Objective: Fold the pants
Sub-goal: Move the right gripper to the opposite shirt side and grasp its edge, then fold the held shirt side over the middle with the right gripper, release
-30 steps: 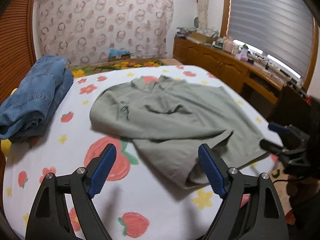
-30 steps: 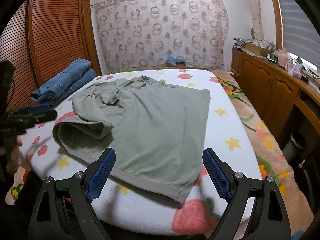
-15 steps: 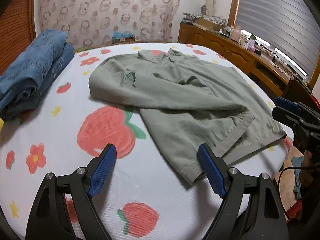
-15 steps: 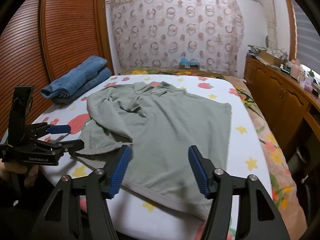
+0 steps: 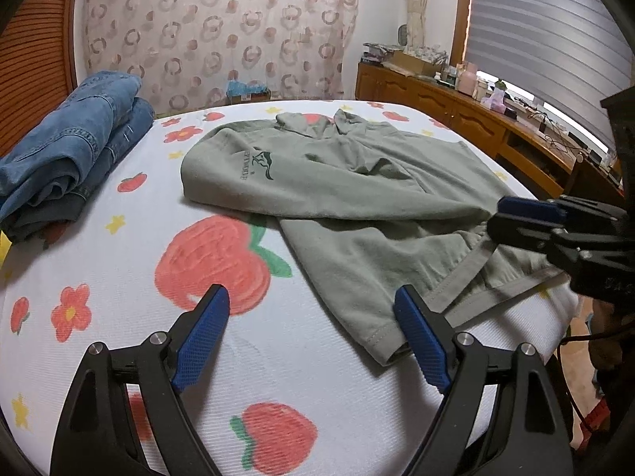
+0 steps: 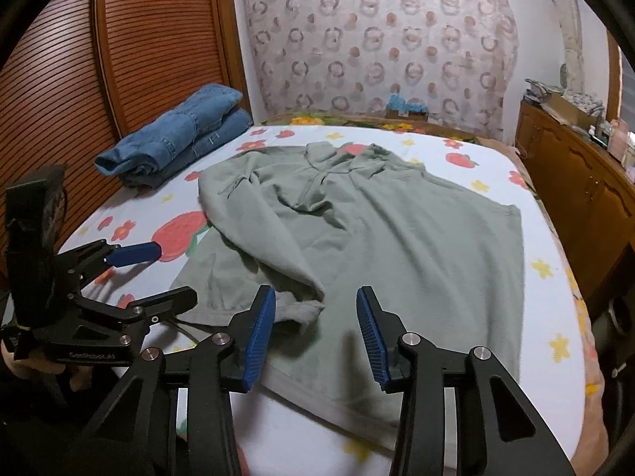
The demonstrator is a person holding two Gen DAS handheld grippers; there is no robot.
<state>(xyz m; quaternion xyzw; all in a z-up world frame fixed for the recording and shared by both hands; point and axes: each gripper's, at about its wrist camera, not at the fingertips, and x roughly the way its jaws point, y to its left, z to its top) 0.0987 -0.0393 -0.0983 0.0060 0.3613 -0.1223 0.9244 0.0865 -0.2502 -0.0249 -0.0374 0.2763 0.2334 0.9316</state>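
Grey-green hooded sweatshirt (image 6: 397, 238) is spread mid-bed (image 5: 278, 377), cuff at 6 o'clock. Right tongs (image 6: 315, 329), just closing, straddle the cuff ungripped; left tongs (image 5: 311, 333) are released by the hem. Folded jeans (image 5: 67, 158) are parked at 10 o'clock.

right gripper (image 6: 316, 331): jaws closing, nothing gripped | green garment (image 6: 381, 238): spread on bed (image 6: 551, 182)

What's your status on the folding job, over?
Left hand-held gripper open, empty. Right hand-held gripper closing, nothing gripped. Green garment spread flat, sleeve folded across. Folded jeans well aside.
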